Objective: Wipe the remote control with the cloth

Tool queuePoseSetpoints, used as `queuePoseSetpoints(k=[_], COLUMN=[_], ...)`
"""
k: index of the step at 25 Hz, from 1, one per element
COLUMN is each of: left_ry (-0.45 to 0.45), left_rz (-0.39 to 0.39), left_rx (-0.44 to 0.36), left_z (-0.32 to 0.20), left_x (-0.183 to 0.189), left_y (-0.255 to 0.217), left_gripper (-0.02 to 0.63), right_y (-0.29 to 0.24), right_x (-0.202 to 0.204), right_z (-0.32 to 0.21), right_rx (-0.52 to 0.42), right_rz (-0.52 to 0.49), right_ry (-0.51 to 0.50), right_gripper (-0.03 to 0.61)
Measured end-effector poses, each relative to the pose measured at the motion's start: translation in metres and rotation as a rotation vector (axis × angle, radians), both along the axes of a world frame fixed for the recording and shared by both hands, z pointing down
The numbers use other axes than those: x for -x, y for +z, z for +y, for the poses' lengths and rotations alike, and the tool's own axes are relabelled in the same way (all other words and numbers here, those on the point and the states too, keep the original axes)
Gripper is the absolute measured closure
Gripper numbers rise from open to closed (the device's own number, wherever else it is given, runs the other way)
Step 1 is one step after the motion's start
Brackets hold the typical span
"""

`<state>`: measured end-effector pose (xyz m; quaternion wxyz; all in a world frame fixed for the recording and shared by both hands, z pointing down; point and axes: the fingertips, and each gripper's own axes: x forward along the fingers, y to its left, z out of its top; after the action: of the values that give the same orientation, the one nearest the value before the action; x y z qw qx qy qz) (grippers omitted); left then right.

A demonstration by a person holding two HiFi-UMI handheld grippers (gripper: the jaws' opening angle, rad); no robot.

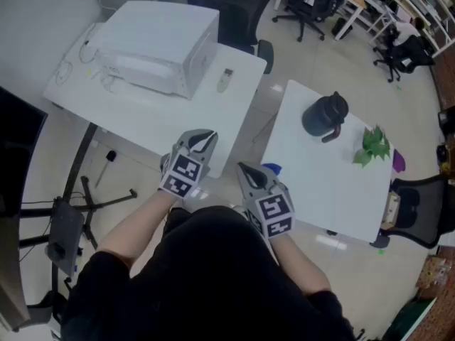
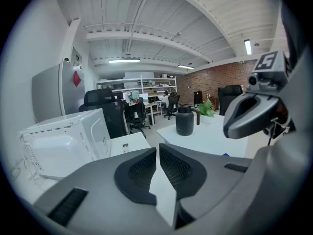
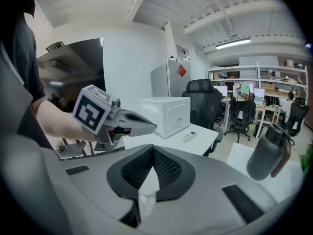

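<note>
Left hand-held gripper (image 1: 202,139) and right hand-held gripper (image 1: 246,170) hover closed and empty, seemingly not yet started, with the remote control (image 1: 225,80) lying untouched on the counter (image 1: 206,119) ahead.

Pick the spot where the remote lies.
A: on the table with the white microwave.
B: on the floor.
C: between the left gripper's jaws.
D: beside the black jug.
A: the remote lies on the table next to the microwave.
</note>
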<state>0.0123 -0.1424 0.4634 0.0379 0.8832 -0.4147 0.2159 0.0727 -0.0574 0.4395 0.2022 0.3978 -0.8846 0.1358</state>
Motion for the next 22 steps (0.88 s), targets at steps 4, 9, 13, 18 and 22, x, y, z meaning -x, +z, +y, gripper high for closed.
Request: queuePoseSetpoints(k=[4, 9, 13, 18, 22], left_ry=[-0.062, -0.141, -0.196, -0.266, -0.291], left_rz=[-0.026, -0.072, -0.112, -0.126, -0.143], left_rx=[0.003, 0.025, 0.075, 0.153, 0.186], left_z=[-0.032, -0.086, -0.136, -0.196, -0.237], left_x=[-0.006, -0.009, -0.009, -0.010, -0.019], left_y=[0.009, 0.033, 0.066, 0.111, 0.131], left_gripper=[0.516, 0.406, 0.347, 0.345, 0.345], right_y=[0.008, 0.020, 0.027, 0.035, 0.046], right_x=[-0.013, -0.027, -0.035, -0.044, -0.046], right_z=[0.011, 0.019, 0.021, 0.015, 0.009], right_rx=[0.021, 0.052, 0.076, 0.109, 0.140], right_rz=[0.011, 0.015, 0.016, 0.013, 0.021], right_ry=[-0.018, -0.015, 0.029, 0.103, 0.130], right_gripper=[0.569, 0.569, 0.569, 0.569, 0.569])
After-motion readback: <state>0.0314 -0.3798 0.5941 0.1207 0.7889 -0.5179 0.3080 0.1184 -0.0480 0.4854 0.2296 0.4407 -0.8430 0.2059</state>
